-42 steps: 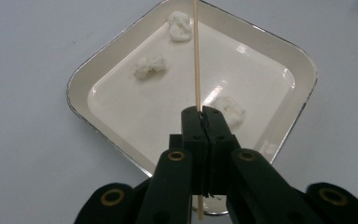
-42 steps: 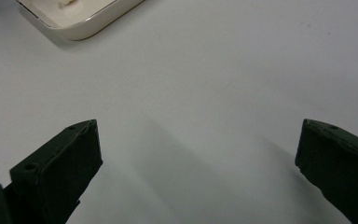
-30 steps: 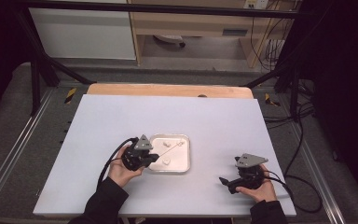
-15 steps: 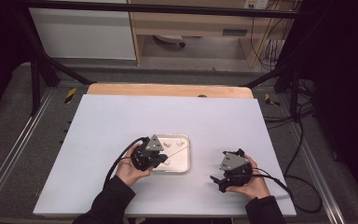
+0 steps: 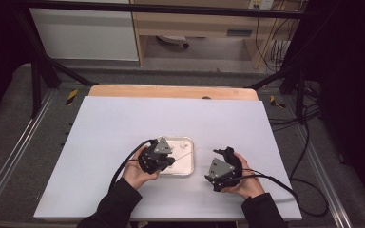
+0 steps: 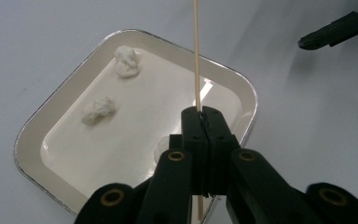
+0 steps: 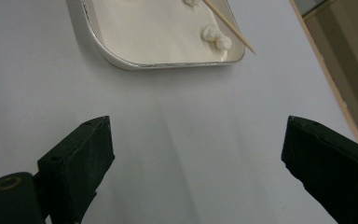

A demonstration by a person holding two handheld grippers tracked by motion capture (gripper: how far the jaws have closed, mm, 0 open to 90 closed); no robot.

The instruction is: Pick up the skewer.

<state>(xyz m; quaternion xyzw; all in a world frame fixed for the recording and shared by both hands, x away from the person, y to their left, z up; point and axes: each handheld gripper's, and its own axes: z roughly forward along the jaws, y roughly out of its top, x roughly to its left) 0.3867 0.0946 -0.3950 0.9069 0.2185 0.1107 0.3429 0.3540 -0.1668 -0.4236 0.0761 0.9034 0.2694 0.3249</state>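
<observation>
My left gripper is shut on a thin wooden skewer and hovers over a shallow white foil-rimmed tray. The skewer points away to the right, its tip past the tray's edge. White doughy lumps lie in the tray, one partly hidden behind the jaws. To the right of the tray, my right gripper stands open above the table, facing the tray. Its jaws have just been closing a little, with nothing between them. The skewer tip crosses the tray's far corner.
The tray sits near the front middle of a pale grey tabletop with a wooden strip along its far edge. Cables trail from both grippers off the front. One jaw of the right gripper shows beyond the tray in the left gripper view.
The right gripper has moved left toward the tray and turned to face it. The left gripper has shifted slightly right over the tray, still holding the skewer.
</observation>
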